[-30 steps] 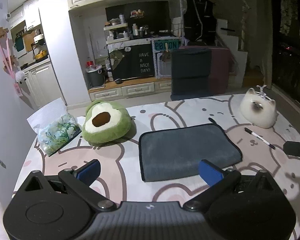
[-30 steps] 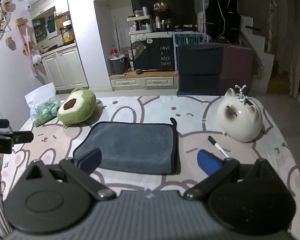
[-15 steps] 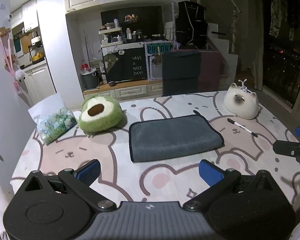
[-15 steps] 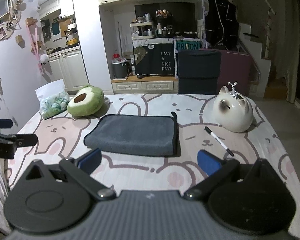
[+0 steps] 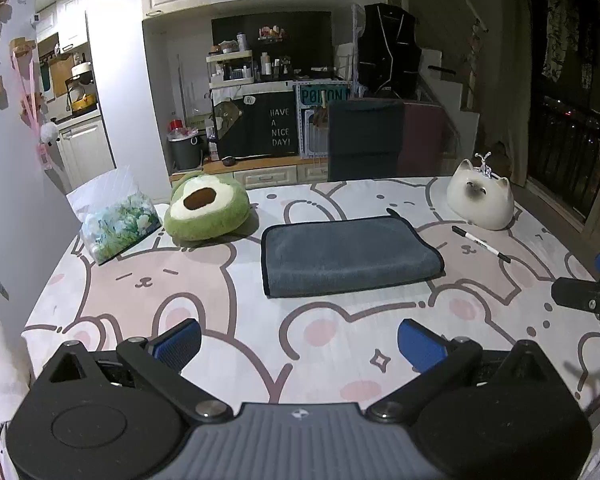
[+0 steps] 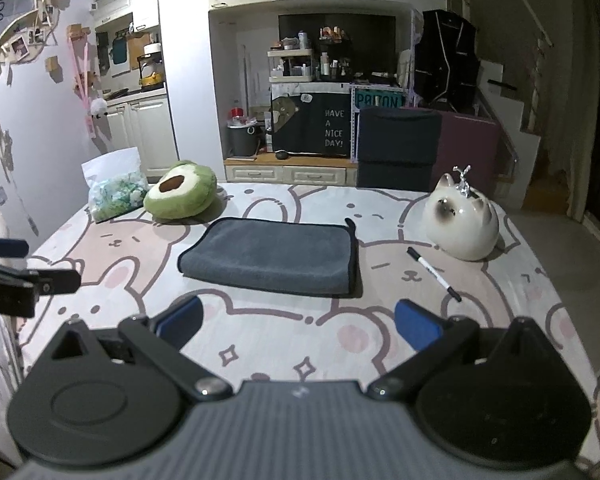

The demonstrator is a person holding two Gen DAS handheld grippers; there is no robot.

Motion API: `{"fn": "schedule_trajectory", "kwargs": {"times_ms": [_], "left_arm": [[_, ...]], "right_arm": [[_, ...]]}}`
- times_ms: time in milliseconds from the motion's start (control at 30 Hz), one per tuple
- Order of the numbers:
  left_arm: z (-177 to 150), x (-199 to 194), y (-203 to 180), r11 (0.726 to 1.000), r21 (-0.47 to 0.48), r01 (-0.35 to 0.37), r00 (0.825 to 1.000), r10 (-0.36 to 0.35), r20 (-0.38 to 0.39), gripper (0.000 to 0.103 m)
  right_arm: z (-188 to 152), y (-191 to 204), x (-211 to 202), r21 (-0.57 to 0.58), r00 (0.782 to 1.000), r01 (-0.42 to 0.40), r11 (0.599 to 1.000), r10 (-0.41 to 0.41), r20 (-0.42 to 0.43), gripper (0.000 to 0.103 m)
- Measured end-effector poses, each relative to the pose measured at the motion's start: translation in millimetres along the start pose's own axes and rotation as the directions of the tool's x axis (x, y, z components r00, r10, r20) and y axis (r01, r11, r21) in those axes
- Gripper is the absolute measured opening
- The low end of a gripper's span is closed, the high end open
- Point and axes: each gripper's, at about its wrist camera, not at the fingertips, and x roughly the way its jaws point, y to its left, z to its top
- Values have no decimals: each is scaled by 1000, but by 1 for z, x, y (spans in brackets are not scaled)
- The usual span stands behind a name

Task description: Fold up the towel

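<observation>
Lying folded at 12 o'clock ahead of both grippers, the towel needs no regrasp, so keep the left gripper and right gripper spread, empty and clear.

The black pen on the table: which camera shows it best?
The right wrist view: the pen lies closer and larger there, cap end toward the cat figurine. The left wrist view shows it whole too, but smaller and off to the side.
</observation>
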Motion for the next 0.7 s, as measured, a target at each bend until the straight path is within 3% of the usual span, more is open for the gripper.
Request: {"fn": "schedule_trajectory", "kwargs": {"times_ms": [700], "left_arm": [[-10, -6, 7, 999, -38, -7, 1000, 7, 1, 103]], "right_arm": [[-8, 4, -8, -29, 1000, 20, 999, -20, 15, 103]]}}
